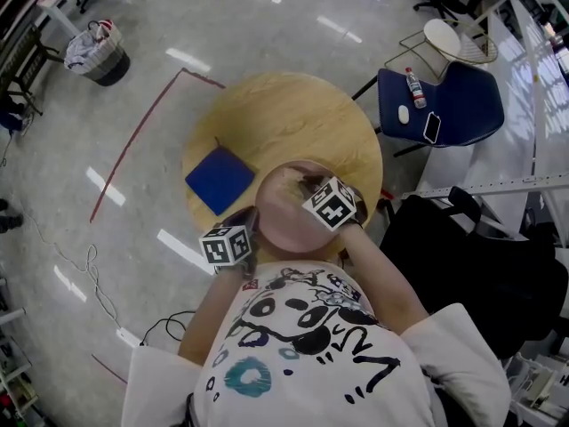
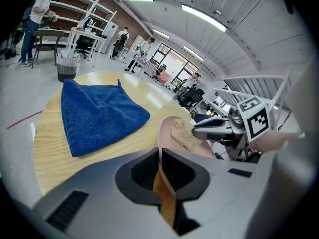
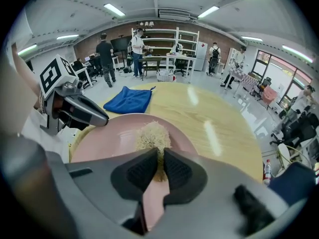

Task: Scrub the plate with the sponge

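A pink plate (image 1: pixel 286 210) is held tilted above the near edge of the round wooden table (image 1: pixel 293 114). My left gripper (image 2: pixel 162 176) is shut on the plate's rim (image 2: pixel 164 133), seen edge-on between its pads. My right gripper (image 3: pixel 158 169) is shut on a tan fibrous sponge (image 3: pixel 153 136), which presses on the plate's face (image 3: pixel 107 146). In the left gripper view the sponge (image 2: pixel 183 133) lies against the plate with the right gripper's fingers (image 2: pixel 214 129) behind it. In the head view both marker cubes sit at the plate's near side, left (image 1: pixel 228 245) and right (image 1: pixel 331 203).
A folded blue cloth (image 1: pixel 220 179) lies on the table left of the plate. A dark blue chair (image 1: pixel 440 105) with a bottle and phone stands at the back right. A bin (image 1: pixel 98 53) stands on the floor at the far left. People stand by shelves in the background.
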Demonstrator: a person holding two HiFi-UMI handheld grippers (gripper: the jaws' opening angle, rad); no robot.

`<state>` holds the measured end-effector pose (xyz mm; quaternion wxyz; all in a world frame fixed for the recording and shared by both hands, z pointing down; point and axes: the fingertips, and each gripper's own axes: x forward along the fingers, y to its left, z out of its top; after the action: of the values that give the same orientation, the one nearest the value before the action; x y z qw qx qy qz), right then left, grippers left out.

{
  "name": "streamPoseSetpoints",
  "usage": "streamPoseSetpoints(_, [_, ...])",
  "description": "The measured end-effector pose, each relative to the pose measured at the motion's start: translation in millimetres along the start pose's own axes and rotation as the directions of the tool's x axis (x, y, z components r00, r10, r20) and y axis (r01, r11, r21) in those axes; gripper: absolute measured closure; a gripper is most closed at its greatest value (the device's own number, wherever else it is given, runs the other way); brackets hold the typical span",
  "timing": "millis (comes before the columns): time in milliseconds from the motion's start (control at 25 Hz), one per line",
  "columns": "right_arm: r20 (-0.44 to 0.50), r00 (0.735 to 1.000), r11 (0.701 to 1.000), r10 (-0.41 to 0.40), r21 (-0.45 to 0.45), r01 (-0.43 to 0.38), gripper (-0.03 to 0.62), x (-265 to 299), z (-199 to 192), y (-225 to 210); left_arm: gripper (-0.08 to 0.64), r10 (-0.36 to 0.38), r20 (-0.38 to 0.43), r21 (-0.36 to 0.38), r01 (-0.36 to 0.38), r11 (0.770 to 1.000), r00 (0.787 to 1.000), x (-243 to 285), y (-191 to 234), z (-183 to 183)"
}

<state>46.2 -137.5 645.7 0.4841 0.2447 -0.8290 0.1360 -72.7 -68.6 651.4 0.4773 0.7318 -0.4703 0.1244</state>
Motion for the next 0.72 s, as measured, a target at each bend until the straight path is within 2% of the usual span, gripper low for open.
streamPoseSetpoints(320, [-0.013,0.999,0.998,-0.036,0.048,0.037,0.540,-13,-22,-21,0.528,0.015,0.008,-0.014,-0.014,1.000,1.000,-2,1,-1])
streamPoseSetpoints(720, [-0.032,0.999,0.996,-0.039,0.083,0.042,0.539,-32,-51,-16,0.528,0.036,0.017,-0.042,-0.035,0.999,0.999,-2,3,-1])
